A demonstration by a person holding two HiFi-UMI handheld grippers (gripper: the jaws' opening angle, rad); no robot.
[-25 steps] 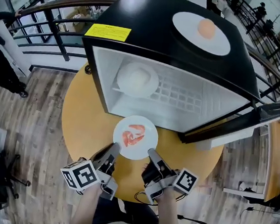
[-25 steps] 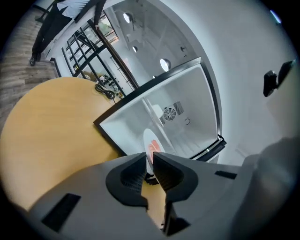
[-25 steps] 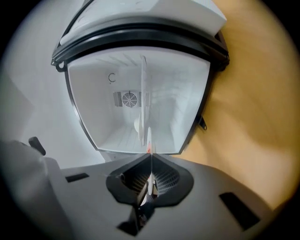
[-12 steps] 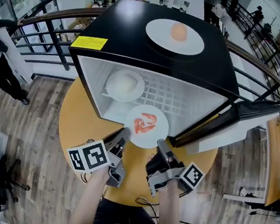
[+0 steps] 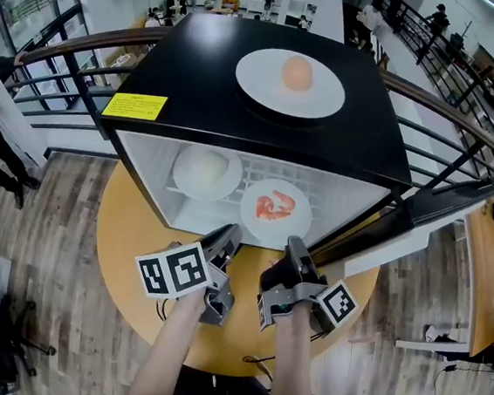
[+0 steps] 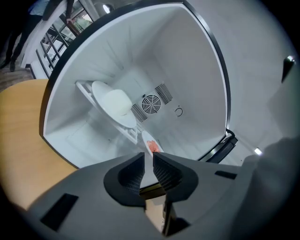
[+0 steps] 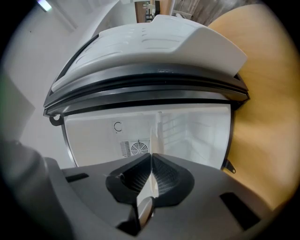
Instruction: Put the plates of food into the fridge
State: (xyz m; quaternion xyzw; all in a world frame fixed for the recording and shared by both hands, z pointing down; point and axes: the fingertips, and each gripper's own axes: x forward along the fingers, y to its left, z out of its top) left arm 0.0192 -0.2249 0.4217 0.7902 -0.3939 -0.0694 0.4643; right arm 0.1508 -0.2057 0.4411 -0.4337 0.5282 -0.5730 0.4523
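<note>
Round white plate (image 5: 285,229), boxy black fridge (image 5: 199,69), wire shelf (image 5: 332,185)

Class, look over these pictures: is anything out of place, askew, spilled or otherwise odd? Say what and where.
The orange-food plate sits on the black top of the fridge, not inside it like the white-food plate. The shrimp plate, held by the left gripper and right gripper, looks level. Nothing has spilled.

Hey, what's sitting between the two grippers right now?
The plate of shrimp, its near rim pinched by the left gripper and right gripper; head view shows it.
</note>
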